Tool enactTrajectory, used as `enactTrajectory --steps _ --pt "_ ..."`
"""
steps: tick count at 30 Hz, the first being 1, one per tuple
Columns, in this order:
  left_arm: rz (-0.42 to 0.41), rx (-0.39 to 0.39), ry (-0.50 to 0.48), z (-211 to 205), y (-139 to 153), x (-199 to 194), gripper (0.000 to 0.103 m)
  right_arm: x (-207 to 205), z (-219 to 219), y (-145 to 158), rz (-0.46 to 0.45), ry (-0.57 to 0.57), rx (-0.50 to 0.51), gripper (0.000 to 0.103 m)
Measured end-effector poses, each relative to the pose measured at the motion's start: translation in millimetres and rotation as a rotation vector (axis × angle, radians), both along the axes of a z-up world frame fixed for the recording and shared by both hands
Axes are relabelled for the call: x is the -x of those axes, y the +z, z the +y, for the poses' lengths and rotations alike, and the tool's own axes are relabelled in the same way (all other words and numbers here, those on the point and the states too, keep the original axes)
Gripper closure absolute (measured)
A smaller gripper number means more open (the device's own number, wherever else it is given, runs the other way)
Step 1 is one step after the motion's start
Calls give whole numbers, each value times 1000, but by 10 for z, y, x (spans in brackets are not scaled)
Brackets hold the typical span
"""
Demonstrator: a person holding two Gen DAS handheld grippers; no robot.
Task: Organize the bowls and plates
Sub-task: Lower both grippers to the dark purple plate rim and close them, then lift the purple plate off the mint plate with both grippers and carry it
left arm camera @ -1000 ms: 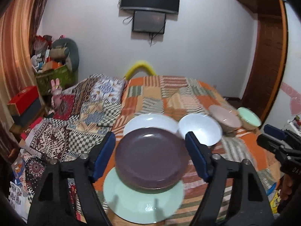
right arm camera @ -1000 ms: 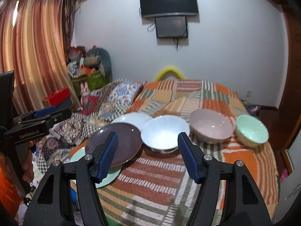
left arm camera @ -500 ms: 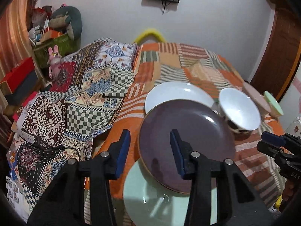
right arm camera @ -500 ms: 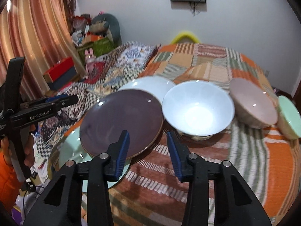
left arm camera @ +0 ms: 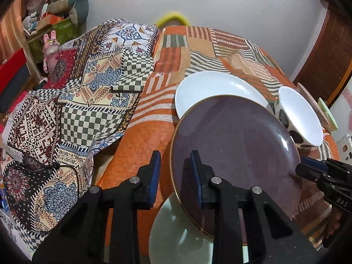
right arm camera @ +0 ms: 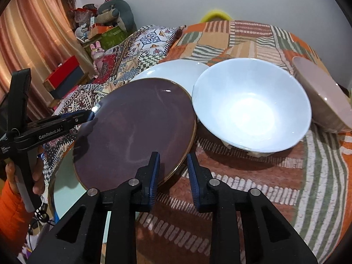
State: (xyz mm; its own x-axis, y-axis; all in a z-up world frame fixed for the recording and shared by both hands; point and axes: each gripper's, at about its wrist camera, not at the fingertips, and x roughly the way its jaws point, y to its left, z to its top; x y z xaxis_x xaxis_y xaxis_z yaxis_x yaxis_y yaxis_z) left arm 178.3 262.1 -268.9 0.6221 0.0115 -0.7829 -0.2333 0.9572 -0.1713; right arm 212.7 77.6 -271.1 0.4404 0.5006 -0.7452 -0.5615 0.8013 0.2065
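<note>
A dark purple plate (left arm camera: 237,151) (right arm camera: 136,127) lies tilted on a pale green plate (left arm camera: 176,235) (right arm camera: 63,189) and overlaps a white plate (left arm camera: 215,88) (right arm camera: 171,72). My left gripper (left arm camera: 176,173) straddles the purple plate's left rim, jaws partly closed with a gap. My right gripper (right arm camera: 172,171) straddles its right rim, also with a gap. A white bowl (right arm camera: 253,105) (left arm camera: 301,112), a pink bowl (right arm camera: 321,94) and a green bowl's edge (left arm camera: 327,114) stand to the right.
All dishes rest on a bed with an orange striped quilt (right arm camera: 286,176) and a patterned patchwork blanket (left arm camera: 77,92). A red box (right arm camera: 63,70), a pink toy rabbit (left arm camera: 50,48) and clutter stand at the left. A wooden door (left arm camera: 325,52) is at the right.
Both grippers moved down and in to the purple plate's opposite rims, and their jaws narrowed from wide open to a small gap around the rim.
</note>
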Motion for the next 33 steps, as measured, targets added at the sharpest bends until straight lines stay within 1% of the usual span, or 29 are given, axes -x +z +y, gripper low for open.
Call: enactTrajectory --steps 4,6,10,16,21,24,28,33 --pt "-2 48 -11 24 -57 -29 79 -52 15 -44 27 -10 -2 80" --pt "-6 47 -13 15 -61 -39 79 -65 22 -65 42 -7 -1 80" --pt "-7 41 -14 0 -58 -52 80 -82 64 -67 41 0 10 80" --pt "-7 83 14 54 -47 -15 81 -97 76 -56 33 5 18 80" --pt "-9 81 25 37 -30 41 81 -68 43 -12 20 6 -7 83" --pt "-6 47 26 -18 -18 68 81 -67 23 3 21 7 -19 83" --pt "-13 39 29 -65 14 137 81 -44 6 30 7 4 -17 83" --pt "-33 2 30 -158 129 225 81 27 -40 79 -11 10 -25 84"
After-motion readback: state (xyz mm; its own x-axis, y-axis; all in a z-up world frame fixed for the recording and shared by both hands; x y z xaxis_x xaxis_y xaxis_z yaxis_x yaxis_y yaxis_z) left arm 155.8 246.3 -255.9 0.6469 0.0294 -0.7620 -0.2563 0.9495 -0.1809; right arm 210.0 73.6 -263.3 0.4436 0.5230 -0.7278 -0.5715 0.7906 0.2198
